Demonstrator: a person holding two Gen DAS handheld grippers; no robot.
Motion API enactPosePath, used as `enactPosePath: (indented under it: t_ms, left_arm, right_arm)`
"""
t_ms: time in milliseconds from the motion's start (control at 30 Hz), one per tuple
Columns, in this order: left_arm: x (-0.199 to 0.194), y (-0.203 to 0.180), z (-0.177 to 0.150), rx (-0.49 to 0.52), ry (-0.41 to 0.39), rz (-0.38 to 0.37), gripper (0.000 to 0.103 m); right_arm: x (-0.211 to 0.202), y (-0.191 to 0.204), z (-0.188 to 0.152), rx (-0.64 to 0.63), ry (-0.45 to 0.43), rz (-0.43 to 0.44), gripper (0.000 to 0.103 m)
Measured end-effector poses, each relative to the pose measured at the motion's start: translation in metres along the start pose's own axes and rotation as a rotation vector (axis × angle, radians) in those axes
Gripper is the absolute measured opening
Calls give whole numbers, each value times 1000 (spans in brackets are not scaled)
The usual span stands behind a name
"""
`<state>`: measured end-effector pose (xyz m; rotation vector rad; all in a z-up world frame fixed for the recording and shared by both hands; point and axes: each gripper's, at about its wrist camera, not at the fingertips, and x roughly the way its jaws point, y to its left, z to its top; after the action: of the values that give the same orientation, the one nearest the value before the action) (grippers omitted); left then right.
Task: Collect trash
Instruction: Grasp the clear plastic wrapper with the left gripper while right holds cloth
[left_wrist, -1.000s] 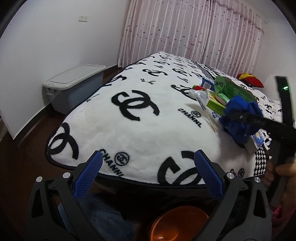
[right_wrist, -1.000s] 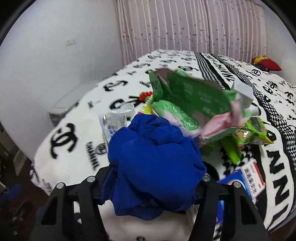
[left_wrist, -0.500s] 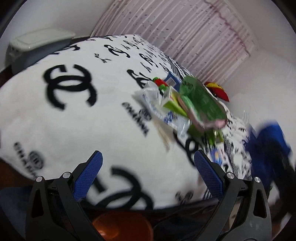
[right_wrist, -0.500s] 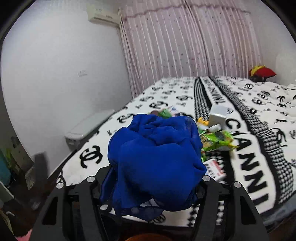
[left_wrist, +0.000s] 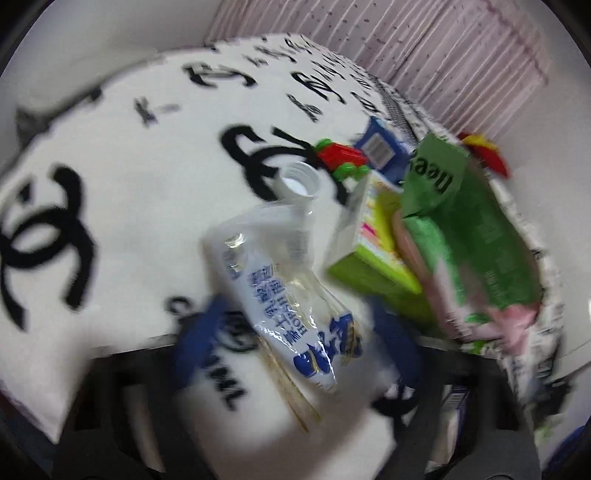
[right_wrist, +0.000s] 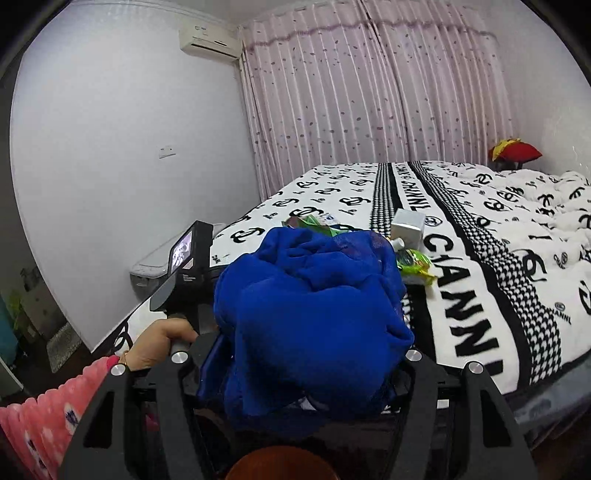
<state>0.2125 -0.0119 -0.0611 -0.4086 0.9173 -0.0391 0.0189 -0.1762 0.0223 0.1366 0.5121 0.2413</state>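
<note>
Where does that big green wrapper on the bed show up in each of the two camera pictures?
Left wrist view: the green wrapper fills the right side, close up and blurred, beside a yellow-green box.
Right wrist view: only a sliver of it peeks over the top of the blue cloth near the middle.
Shared landmark: the red and yellow cushion at the far end of the bed, by the curtain.

Left gripper (left_wrist: 295, 343) has closed in on the crushed bottle (left_wrist: 284, 280).

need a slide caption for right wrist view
Right tool grips a bunched blue cloth beside the bed.
</note>
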Motion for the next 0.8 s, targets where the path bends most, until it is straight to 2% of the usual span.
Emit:
enactPosePath:
  t_ms: [33,67,167,233,433,600,800]
  left_arm:
    - [0,2,-1,13,-5,9,33]
    - [-1,8,-3,15,-8,17,20]
    - [-8,27,-3,-16,-13,-44,9]
    - [-18,32,-3,-9,-19,-78,5]
    - [-78,27,-8,133,-128,-124,5]
    - [-132,20,-29,275,-205,-155,5]
    - [-173,17,-83,445,-202,-190,5]
  right_arm:
    - [-1,-1,-1,3,-1,0,63]
    - [-2,-2,-2,3,-3,0,63]
    - [-4,-1,-4,3,-12,-8,63]
    - [-5,-2,-5,13,-14,-2,63]
    - [-10,-1,-10,25,-19,-3,63]
    - [-19,2,-11,19,-30,-1,63]
    - [-35,11,-18,-4,-42,4,63]
